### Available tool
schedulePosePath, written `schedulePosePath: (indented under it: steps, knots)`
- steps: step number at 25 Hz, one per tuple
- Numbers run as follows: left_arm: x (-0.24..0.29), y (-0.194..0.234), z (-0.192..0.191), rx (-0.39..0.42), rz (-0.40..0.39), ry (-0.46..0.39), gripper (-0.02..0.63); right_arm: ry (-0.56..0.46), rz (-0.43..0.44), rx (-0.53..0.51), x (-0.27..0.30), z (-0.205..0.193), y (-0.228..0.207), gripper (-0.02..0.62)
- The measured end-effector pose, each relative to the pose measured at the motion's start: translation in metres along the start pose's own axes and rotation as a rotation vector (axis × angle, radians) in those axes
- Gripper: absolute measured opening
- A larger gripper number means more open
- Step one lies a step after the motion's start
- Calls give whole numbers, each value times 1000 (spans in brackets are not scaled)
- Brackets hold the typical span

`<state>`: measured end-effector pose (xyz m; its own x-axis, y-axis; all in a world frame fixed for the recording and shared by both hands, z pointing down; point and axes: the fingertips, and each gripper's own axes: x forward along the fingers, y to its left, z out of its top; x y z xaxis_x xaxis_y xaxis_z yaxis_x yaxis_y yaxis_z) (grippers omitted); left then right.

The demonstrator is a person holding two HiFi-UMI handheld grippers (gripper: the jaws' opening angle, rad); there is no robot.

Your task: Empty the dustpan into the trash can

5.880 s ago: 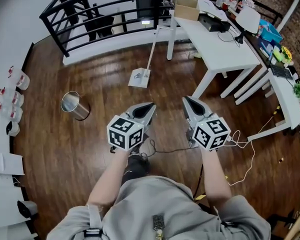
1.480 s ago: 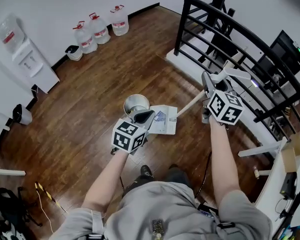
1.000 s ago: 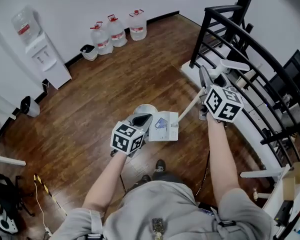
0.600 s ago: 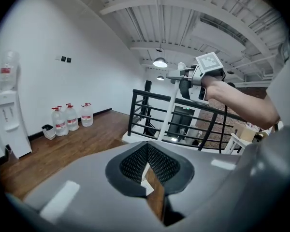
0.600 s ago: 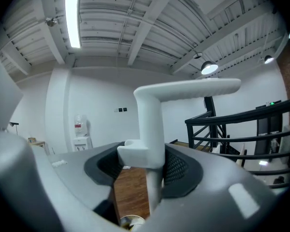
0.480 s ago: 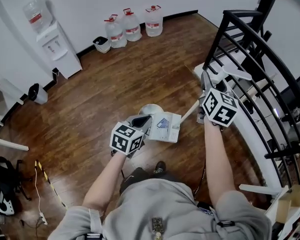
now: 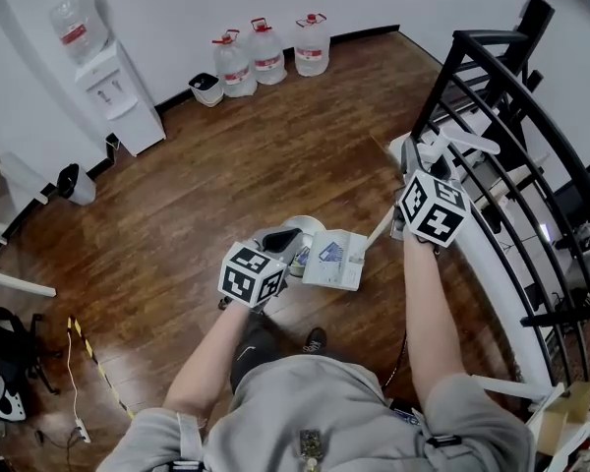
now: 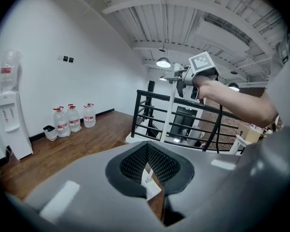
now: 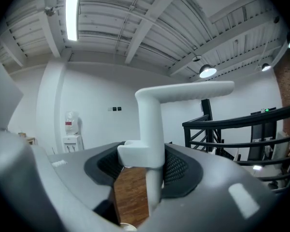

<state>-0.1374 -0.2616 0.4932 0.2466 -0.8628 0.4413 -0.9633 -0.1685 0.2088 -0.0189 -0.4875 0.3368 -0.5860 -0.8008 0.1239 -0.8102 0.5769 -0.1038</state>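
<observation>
Your right hand-held gripper [image 7: 410,161] clamps the dustpan [image 7: 338,264] by its handle [image 7: 378,230]; left hand-held gripper [image 7: 283,238] closed. Likely light, rigid plastic: keep hold there.

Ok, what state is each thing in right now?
Right gripper: shut on handle.
Left gripper: shut; white scrap shows in the gap, whether gripped is unclear.
Dustpan: held up at the can, paper inside.
Can: upright, open top, partly hidden by dustpan.
Bottles: upright, capped.
</observation>
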Motion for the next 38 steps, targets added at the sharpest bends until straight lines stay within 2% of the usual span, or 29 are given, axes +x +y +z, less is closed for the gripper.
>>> schedulePosePath:
  steps: [7, 14, 23, 29, 38]
  knots:
    - [19, 54, 19, -4, -62, -17, 5, 5, -23, -43, 46, 8, 32, 204]
    - [22, 130, 37, 5, -146, -18, 5, 17, -88, -84, 101, 10, 83, 202]
    - [12, 193, 47, 14, -236, 2, 5, 39, -157, -156, 156, 3, 147, 201]
    - [0, 239, 40, -1, -254, 13, 5, 46, -169, -241, 198, -6, 204, 200]
    - [-19, 293, 43, -41, -226, -14, 5, 93, -126, -316, 243, -24, 268, 201]
